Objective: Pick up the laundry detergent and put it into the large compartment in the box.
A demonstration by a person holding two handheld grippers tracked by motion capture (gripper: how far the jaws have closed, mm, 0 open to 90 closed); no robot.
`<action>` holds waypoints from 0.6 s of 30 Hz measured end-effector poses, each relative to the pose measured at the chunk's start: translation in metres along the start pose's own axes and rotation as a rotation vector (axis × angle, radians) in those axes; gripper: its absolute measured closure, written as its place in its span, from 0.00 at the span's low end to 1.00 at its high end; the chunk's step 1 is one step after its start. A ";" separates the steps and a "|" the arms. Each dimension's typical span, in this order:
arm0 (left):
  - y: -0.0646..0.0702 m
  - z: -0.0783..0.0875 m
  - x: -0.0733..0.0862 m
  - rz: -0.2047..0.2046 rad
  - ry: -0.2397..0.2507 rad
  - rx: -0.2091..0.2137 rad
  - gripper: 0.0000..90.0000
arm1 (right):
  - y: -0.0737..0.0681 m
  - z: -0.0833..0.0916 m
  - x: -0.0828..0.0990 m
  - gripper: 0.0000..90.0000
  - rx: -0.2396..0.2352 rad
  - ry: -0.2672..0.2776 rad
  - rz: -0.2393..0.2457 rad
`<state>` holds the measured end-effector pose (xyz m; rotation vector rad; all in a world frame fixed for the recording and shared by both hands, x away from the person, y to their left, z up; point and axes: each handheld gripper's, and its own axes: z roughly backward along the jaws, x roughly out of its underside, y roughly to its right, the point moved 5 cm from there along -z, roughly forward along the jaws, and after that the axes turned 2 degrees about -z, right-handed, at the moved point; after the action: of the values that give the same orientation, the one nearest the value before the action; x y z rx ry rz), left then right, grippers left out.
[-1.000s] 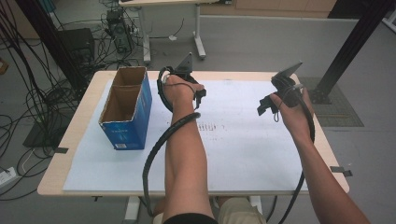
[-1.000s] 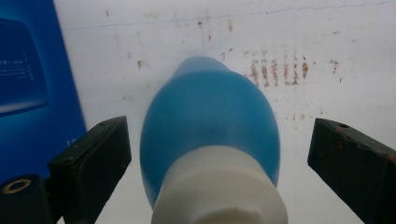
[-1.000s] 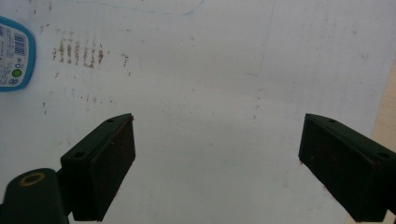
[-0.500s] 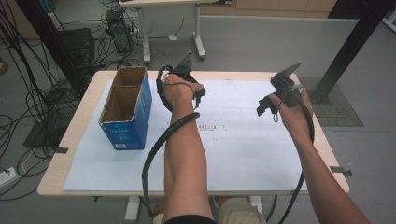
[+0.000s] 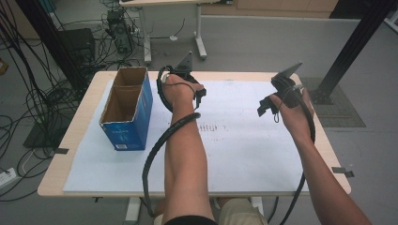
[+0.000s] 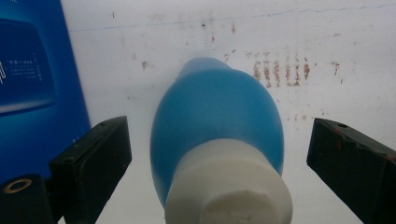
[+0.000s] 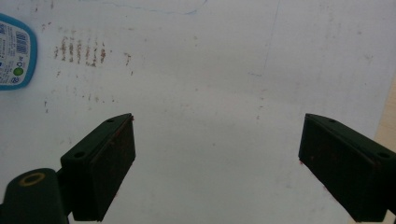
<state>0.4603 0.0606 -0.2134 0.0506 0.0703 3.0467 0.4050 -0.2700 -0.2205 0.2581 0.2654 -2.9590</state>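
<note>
Counter (image 5: pixel 84 122): covered by a white sheet (image 5: pixel 244 140) marked with faint brown stains.
Blue box (image 5: pixel 126 110): stood open-topped on the sheet, at its left end.
Left tool (image 6: pixel 219 154): held just right of the blue box, jaws spread wide, nothing gripped; the bottle is framed between them without contact.
Right tool (image 7: pixel 217 163): held well right of the blue box, jaws released over bare sheet.
Blue bottle (image 6: pixel 217 121): laid on the sheet just beside the blue box, white cap (image 6: pixel 229 186) toward the left tool.
</note>
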 end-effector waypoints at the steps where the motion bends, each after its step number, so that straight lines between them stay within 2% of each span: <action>1: 0.000 0.000 0.000 0.000 -0.001 -0.002 0.08 | 0.000 0.000 0.000 0.12 -0.001 0.000 0.000; 18: 0.002 0.001 0.000 -0.002 0.002 -0.004 0.08 | 0.002 0.000 0.000 0.12 -0.006 0.000 -0.002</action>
<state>0.4606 0.0584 -0.2121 0.0472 0.0645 3.0453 0.4051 -0.2718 -0.2208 0.2571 0.2745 -2.9600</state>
